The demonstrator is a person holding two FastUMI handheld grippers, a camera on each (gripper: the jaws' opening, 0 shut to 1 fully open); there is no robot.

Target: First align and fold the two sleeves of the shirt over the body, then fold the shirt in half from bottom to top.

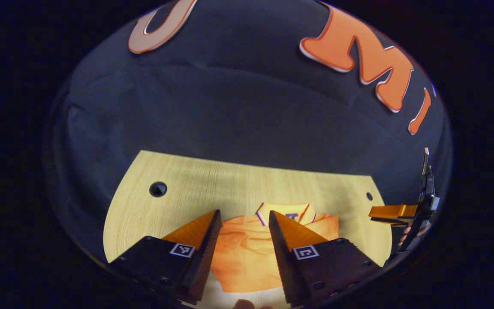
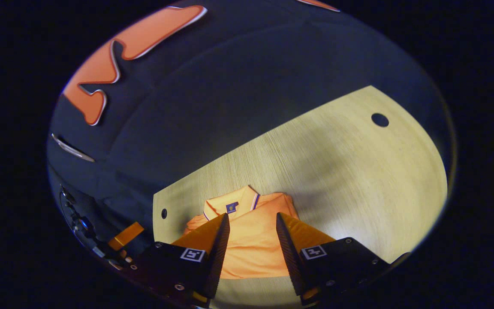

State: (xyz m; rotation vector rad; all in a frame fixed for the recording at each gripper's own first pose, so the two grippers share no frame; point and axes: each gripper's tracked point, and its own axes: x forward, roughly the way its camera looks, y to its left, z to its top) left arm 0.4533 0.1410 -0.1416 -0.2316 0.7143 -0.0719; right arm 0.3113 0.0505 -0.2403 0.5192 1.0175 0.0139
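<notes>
An orange polo shirt (image 1: 247, 253) lies folded into a compact shape on the pale wooden table (image 1: 230, 184), collar at the far end. My left gripper (image 1: 243, 221) hangs open above it with nothing between its fingers. In the right gripper view the same shirt (image 2: 251, 240) lies flat with its collar (image 2: 232, 205) pointing away. My right gripper (image 2: 251, 223) is also open over it and holds nothing. The right gripper (image 1: 395, 212) shows at the right edge of the left gripper view, held by a hand (image 1: 408, 234).
The table has round holes (image 1: 158, 189) near its far corners, another hole (image 2: 380, 119) at the right. The black cloth wall (image 1: 247, 116) stands right behind the table's far edge. Bare wood spreads to the right of the shirt (image 2: 358, 193).
</notes>
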